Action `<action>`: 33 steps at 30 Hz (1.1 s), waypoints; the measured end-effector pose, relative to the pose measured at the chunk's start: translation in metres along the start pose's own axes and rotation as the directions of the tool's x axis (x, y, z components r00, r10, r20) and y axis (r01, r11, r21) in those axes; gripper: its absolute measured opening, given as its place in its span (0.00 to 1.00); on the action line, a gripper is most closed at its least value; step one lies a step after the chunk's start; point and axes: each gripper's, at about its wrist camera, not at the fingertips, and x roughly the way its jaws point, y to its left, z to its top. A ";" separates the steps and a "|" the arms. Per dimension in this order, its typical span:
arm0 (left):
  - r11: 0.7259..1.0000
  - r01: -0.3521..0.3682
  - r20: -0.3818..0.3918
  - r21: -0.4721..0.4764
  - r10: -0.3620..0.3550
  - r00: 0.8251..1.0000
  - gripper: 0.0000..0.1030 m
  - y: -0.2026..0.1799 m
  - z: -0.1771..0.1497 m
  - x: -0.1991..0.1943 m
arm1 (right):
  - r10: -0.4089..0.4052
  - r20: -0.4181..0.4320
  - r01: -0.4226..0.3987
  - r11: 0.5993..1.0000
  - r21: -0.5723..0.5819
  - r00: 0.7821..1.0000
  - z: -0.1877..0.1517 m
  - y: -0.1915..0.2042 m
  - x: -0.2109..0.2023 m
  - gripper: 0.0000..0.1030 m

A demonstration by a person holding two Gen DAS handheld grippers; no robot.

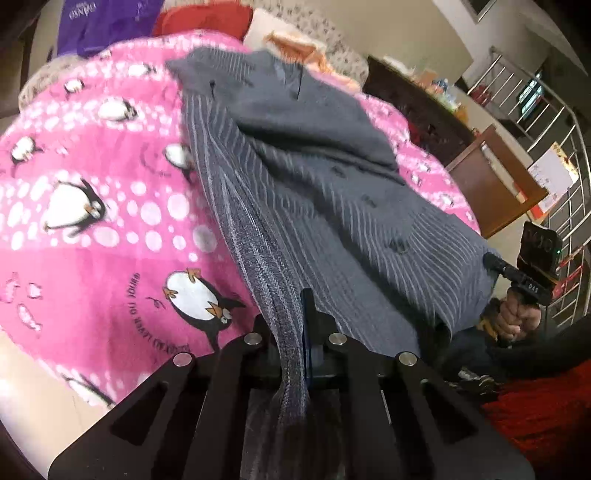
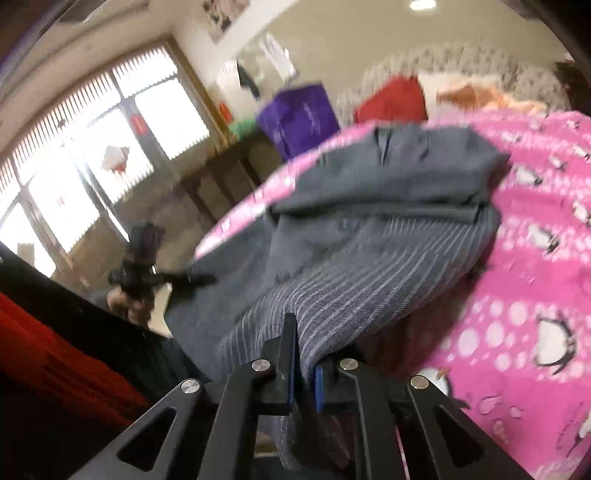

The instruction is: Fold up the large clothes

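A large grey ribbed cardigan (image 1: 314,192) lies on a bed with a pink penguin blanket (image 1: 92,192). Its near hem is lifted off the bed and stretched between both grippers. My left gripper (image 1: 295,332) is shut on one bottom corner of the cardigan. My right gripper (image 2: 304,354) is shut on the other bottom corner of the cardigan (image 2: 351,258). The right gripper also shows in the left wrist view (image 1: 495,264), and the left gripper in the right wrist view (image 2: 199,278). The far, plain-knit part is folded over on the pink blanket (image 2: 535,258).
A purple bag (image 1: 107,22), a red pillow (image 1: 199,18) and an orange cloth (image 1: 295,48) lie at the bed's head. A dark wooden cabinet (image 1: 424,107) and a metal railing (image 1: 554,147) stand to the right. A red cloth (image 1: 546,406) is at the near edge.
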 end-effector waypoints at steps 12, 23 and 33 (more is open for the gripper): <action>0.971 0.214 0.185 -0.109 -0.192 0.964 0.04 -0.007 0.012 -0.059 | 0.003 0.227 -0.036 0.989 0.142 0.974 0.013 -0.020 -0.083 0.05; 0.936 0.165 0.340 -0.311 -0.053 0.939 0.04 0.037 0.112 -0.041 | -0.095 0.302 -0.008 0.947 0.322 0.949 0.082 -0.106 -0.061 0.05; 0.933 -0.067 0.187 -0.354 0.141 0.972 0.05 0.090 0.236 0.065 | -0.264 0.082 0.195 0.856 0.478 0.961 0.178 -0.238 0.052 0.05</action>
